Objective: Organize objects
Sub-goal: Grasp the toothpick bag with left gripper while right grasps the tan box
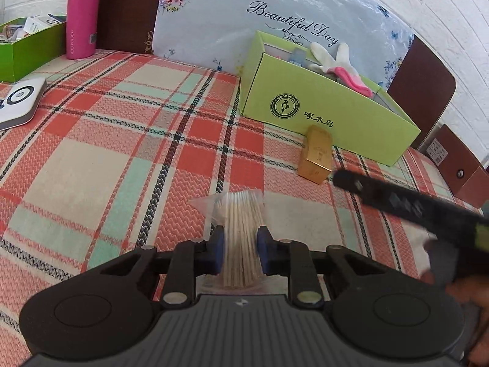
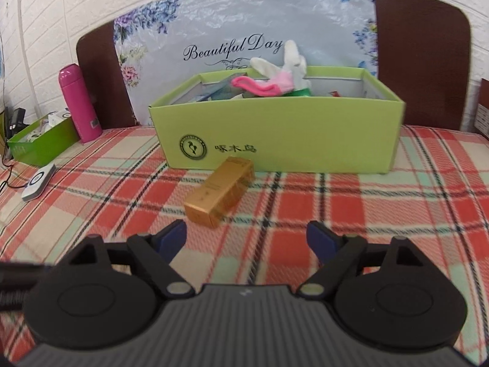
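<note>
Gripping stage of tidying: left gripper pinching the clear bag of wooden sticks near the front edge of the plaid bed cover, pads pressing both sides; right gripper hanging wide apart with nothing between, aiming at the gold box lying just before the light green box toward the back edge. Next, judging: lifting the bag clear, carrying over the box wall, releasing inside; gripping gently, sticks likely sliding. Reading "Beautiful Day" on the floral board, "WOODPECKER" seal with 啄木鸟 on the box, "LOCK&LOCK" seemingly on the pink bottle.
</note>
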`<state>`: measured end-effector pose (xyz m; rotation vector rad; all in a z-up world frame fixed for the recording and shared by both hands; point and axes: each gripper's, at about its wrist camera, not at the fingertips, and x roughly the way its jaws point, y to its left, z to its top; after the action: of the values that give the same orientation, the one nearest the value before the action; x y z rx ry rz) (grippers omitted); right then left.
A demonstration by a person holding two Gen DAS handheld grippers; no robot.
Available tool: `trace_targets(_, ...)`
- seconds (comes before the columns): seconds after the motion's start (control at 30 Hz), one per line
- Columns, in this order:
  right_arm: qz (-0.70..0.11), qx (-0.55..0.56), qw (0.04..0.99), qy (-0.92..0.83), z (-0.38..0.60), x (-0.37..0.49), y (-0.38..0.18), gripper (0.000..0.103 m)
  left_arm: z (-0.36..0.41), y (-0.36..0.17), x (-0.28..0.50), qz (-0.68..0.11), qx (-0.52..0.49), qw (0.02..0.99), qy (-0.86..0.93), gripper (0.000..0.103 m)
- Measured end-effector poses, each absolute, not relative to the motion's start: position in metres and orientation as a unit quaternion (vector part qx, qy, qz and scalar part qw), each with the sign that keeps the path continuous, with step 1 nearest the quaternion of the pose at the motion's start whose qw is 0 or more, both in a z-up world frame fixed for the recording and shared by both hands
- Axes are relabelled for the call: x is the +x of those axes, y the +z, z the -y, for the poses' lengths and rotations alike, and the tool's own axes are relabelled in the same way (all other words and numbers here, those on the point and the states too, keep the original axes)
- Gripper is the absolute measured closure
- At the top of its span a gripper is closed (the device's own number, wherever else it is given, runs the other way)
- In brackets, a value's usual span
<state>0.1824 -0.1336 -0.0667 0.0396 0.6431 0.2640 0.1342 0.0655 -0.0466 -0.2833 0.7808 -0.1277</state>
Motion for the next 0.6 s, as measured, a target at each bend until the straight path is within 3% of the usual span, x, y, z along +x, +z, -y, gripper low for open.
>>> trace_targets(0.17, -0.322, -0.005, 0.938, 0.125, 0.108, 0.209, -0.071, 0.038, -0.074, -0.049, 0.137, -0.383, -0.159, 0.907, -0.072, 0.079)
trace_targets(0.27, -0.329, 0.002, 0.936, 0.128, 0.100, 0.219, -0.077, 0.040, -0.072, -0.049, 0.136, -0.381, -0.152, 0.909, -0.075, 0.079)
trace_targets(0.47, -0.308, -0.072, 0.935, 0.162, 0.095, 0.198, -0.067, 0.097, -0.076, -0.050, 0.137, -0.381, -0.156, 0.908, -0.084, 0.079)
trace_targets(0.6, -0.320, -0.073, 0.932, 0.152, 0.108, 0.193, -0.065, 0.096, -0.069, -0.049, 0.137, -0.378, -0.140, 0.912, -0.077, 0.079)
